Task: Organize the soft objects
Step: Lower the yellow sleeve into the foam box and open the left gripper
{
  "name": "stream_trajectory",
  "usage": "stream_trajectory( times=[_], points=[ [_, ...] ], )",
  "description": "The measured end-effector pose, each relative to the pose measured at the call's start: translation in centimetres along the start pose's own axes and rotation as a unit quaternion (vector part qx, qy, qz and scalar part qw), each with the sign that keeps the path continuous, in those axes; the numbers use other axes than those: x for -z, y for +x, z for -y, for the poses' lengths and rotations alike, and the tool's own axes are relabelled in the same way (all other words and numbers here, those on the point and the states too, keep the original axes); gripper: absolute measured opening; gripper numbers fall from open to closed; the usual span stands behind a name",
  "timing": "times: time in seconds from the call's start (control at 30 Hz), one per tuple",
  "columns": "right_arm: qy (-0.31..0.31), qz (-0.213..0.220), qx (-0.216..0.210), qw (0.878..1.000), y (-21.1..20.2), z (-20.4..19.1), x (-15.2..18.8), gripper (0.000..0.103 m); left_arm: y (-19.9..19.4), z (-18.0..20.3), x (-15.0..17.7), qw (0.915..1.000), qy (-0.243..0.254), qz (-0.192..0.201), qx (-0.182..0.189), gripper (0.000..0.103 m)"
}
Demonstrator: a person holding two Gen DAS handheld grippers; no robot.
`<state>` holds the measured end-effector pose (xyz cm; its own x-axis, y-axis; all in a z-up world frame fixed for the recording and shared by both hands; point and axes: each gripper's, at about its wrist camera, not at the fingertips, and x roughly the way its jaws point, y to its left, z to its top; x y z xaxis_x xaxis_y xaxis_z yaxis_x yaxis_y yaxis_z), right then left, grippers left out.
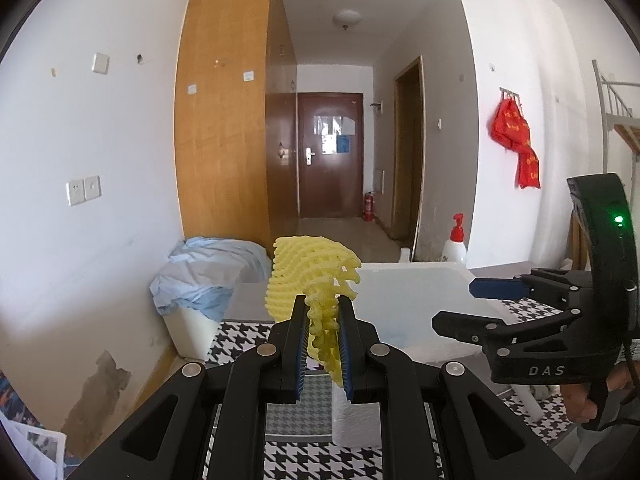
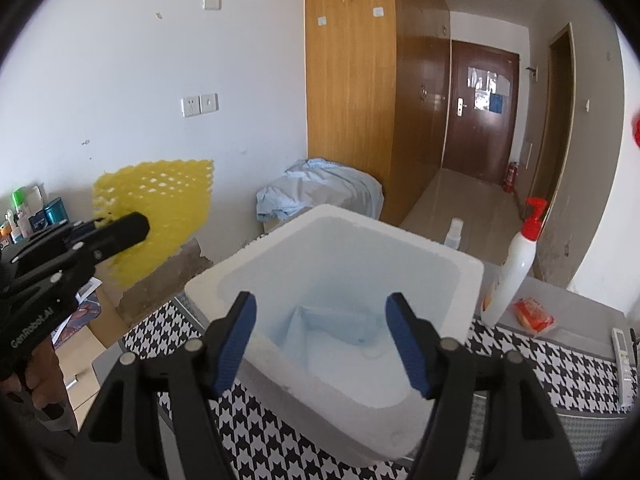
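Note:
My left gripper [image 1: 323,312] is shut on a yellow foam net sleeve [image 1: 312,272] and holds it up in the air, left of a white foam box [image 2: 332,256]. In the right wrist view the sleeve [image 2: 160,216] hangs from the left gripper [image 2: 120,232] beside the box's left wall. My right gripper [image 2: 322,336] is open and empty, just above the box's near rim. It also shows in the left wrist view [image 1: 464,304] at the right, over the box [image 1: 416,292]. A pale blue piece lies in the box's bottom [image 2: 340,328].
The box stands on a houndstooth cloth [image 2: 540,360]. A white pump bottle with a red top [image 2: 516,264], a red packet [image 2: 534,314] and a remote [image 2: 622,348] lie to the right. A bin draped in blue cloth [image 2: 320,192] stands by the wardrobe.

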<state>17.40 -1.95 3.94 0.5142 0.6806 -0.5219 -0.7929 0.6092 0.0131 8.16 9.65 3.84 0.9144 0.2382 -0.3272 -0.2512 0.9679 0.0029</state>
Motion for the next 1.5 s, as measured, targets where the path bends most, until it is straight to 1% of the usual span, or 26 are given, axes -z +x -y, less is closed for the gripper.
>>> stream_trajectory(
  times=[0.17, 0.33, 0.4, 0.57, 0.83, 1.27, 1.5],
  points=[
    [0.011, 0.023, 0.006, 1.000, -1.2, 0.9, 0.0, 0.081, 0.4, 0.5, -0.4, 1.0000, 0.004, -0.001, 0.004, 0.015],
    [0.025, 0.052, 0.017, 0.998, -2.7, 1.8, 0.2, 0.092, 0.7, 1.3, -0.9, 0.9998, 0.012, 0.001, 0.017, 0.015],
    [0.029, 0.064, 0.019, 0.997, -3.3, 2.2, 0.3, 0.095, 0.8, 1.7, -1.1, 0.9996, 0.015, 0.002, 0.023, 0.015],
    [0.024, 0.080, 0.026, 0.996, -4.5, 2.7, 0.5, 0.096, 1.3, 2.3, -1.5, 0.9991, 0.022, 0.002, 0.035, 0.015],
    [0.030, 0.093, 0.035, 0.995, -6.1, 3.5, 1.2, 0.096, 2.4, 3.4, -1.8, 0.9982, 0.029, -0.004, 0.052, 0.015],
    [0.040, 0.090, 0.064, 0.993, -7.1, 5.5, 2.5, 0.096, 4.8, 5.3, -2.1, 0.9959, 0.031, -0.023, 0.081, 0.015],
    [0.050, 0.084, 0.072, 0.993, -7.0, 6.7, 3.3, 0.096, 6.2, 6.5, -2.1, 0.9943, 0.036, -0.039, 0.093, 0.015]
  ],
)
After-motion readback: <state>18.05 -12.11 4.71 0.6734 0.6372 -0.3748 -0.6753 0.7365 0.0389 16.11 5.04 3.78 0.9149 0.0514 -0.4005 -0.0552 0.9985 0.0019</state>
